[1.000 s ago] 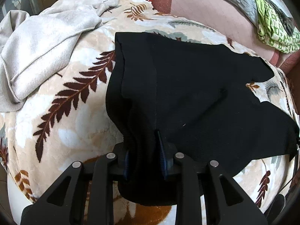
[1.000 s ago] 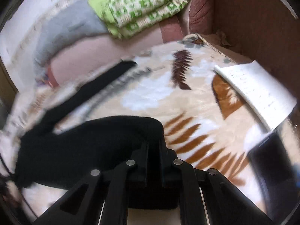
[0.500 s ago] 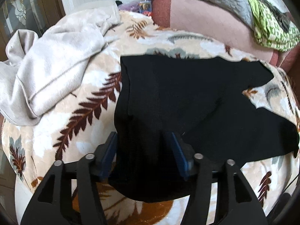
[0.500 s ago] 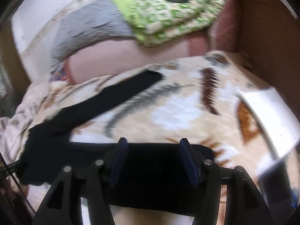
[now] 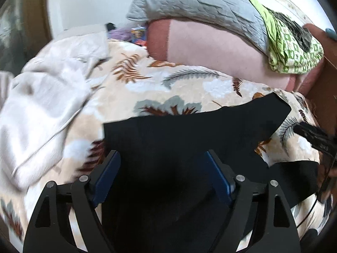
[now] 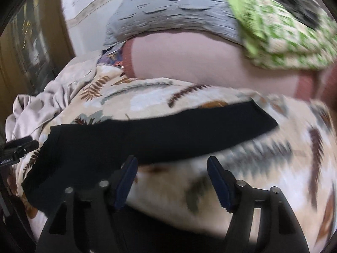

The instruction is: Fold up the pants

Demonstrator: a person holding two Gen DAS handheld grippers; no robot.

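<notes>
Black pants (image 5: 189, 135) lie spread on a leaf-patterned blanket (image 5: 179, 88). One leg reaches to the far right, the other to the near right. My left gripper (image 5: 162, 168) is open, its blue pads wide apart above the waist end, holding nothing. In the right wrist view the pants (image 6: 147, 132) stretch from the left to the upper right. My right gripper (image 6: 171, 175) is open and empty over the blanket (image 6: 252, 168), beside the near leg. The right gripper also shows at the right edge of the left wrist view (image 5: 316, 141).
A pale grey garment (image 5: 42, 105) is bunched on the blanket's left. A pink bolster (image 5: 210, 48), a grey quilted pillow (image 5: 189, 2) and a green patterned quilt (image 5: 290, 48) lie along the far side. A brown headboard (image 5: 324, 88) stands on the right.
Both grippers were shut on the pants one second ago; both have opened and let go. The pants now lie flat, and both views have lifted and tilted up.
</notes>
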